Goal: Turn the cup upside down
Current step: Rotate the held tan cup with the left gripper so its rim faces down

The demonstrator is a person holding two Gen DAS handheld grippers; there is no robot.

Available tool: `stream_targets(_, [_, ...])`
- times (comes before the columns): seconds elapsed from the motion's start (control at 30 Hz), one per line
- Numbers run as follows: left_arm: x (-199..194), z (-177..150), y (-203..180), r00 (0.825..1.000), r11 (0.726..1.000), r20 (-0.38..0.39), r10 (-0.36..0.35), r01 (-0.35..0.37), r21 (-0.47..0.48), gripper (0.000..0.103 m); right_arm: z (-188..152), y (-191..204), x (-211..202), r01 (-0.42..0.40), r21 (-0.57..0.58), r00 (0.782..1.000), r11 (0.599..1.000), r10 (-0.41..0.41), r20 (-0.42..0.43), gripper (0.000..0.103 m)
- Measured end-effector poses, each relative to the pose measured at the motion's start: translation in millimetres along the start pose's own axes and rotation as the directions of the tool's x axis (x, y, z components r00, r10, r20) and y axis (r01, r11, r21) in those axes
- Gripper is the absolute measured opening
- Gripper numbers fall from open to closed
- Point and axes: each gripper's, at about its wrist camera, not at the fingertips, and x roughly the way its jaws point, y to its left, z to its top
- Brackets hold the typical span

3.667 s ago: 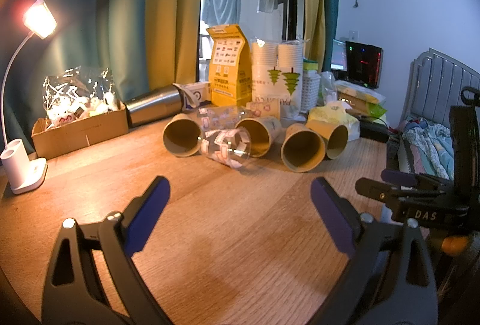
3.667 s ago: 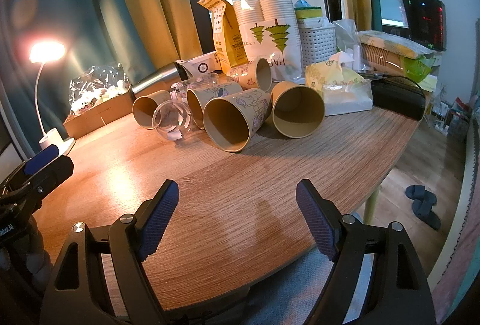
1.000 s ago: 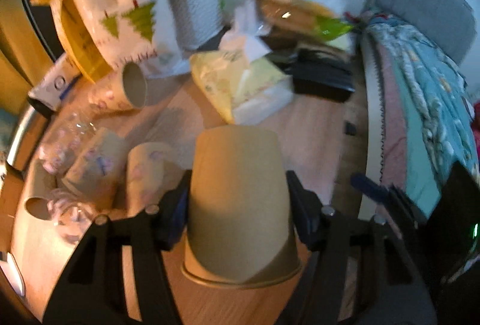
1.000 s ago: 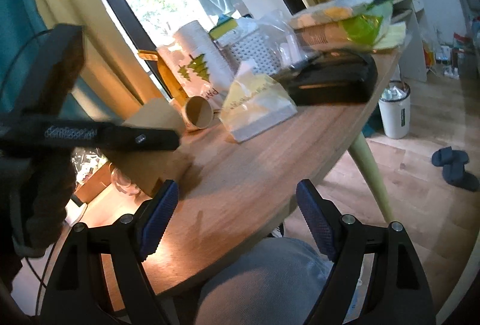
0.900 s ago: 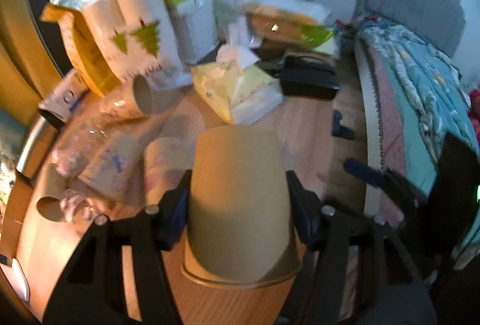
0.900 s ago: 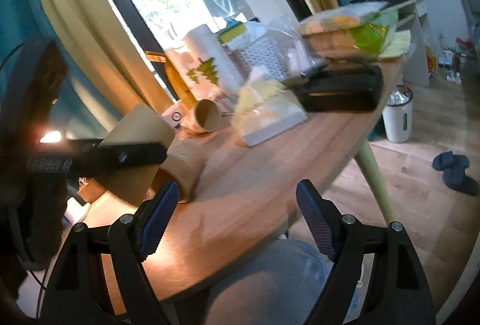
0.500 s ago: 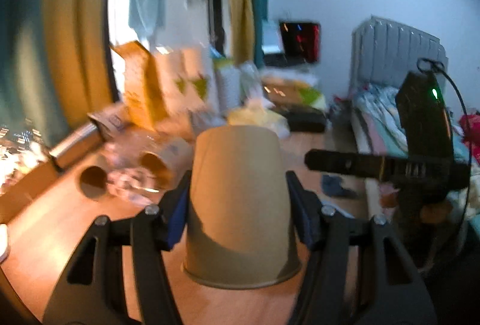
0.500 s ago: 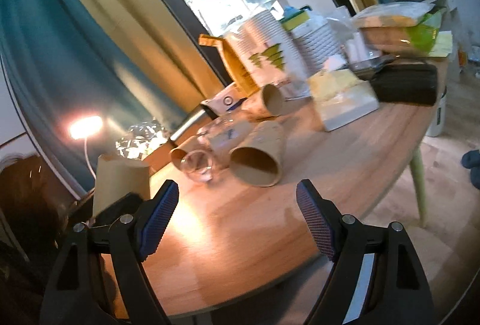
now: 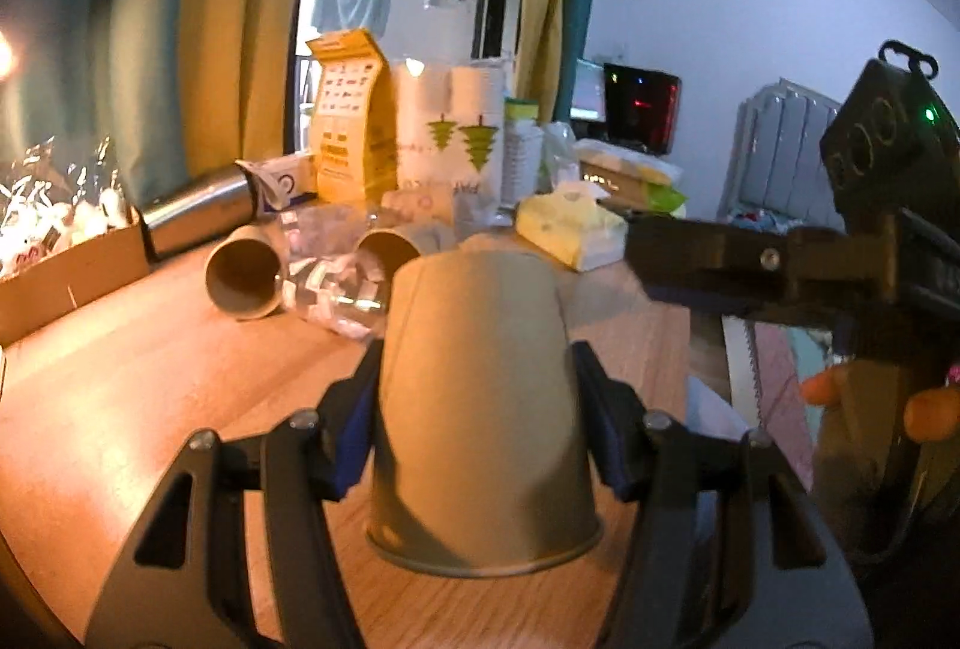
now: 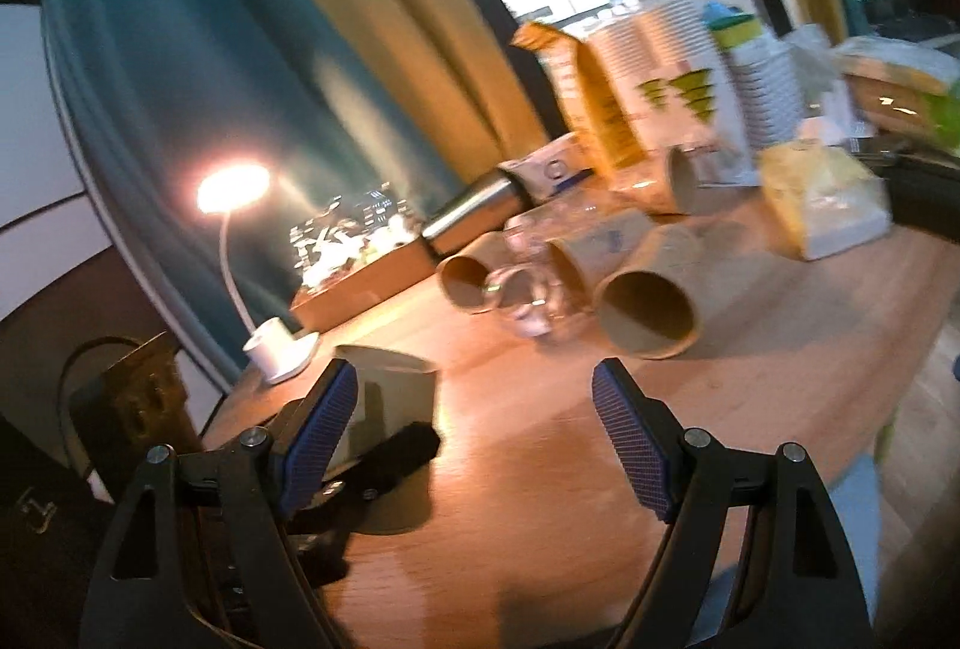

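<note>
Pinching the plain brown paper cup [image 9: 480, 397] mouth-down over the wooden desk [image 9: 150, 385], left tongs [image 9: 474, 409] only need releasing; right tongs [image 10: 474, 439] gape empty.

We see a wooden bench [image 9: 138, 385] with a rounded edge. Toward its back lie several paper cups [image 10: 648, 310] on their sides, mixed with a clear cup [image 10: 522, 301]. A steel flask [image 9: 192, 217] lies beside a cardboard box [image 9: 66, 271]. A lit lamp [image 10: 279, 349] stands at the left. A yellow carton [image 9: 351, 133], cup sleeves [image 9: 450, 127] and a tissue pack [image 9: 570, 229] sit behind. One cup [image 9: 480, 445] stands mouth-down, seemingly touching the wood.
</note>
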Motion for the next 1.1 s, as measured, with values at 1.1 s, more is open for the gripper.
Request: stream_targets(1.1, [-20, -9, -26, 0.998, 0.992, 0.063, 0.006, -0.014, 0.124, 0.066, -2, 6, 47, -0.311, 0.133, 0.939, 0.941, 0.325, -0.110, 0.060])
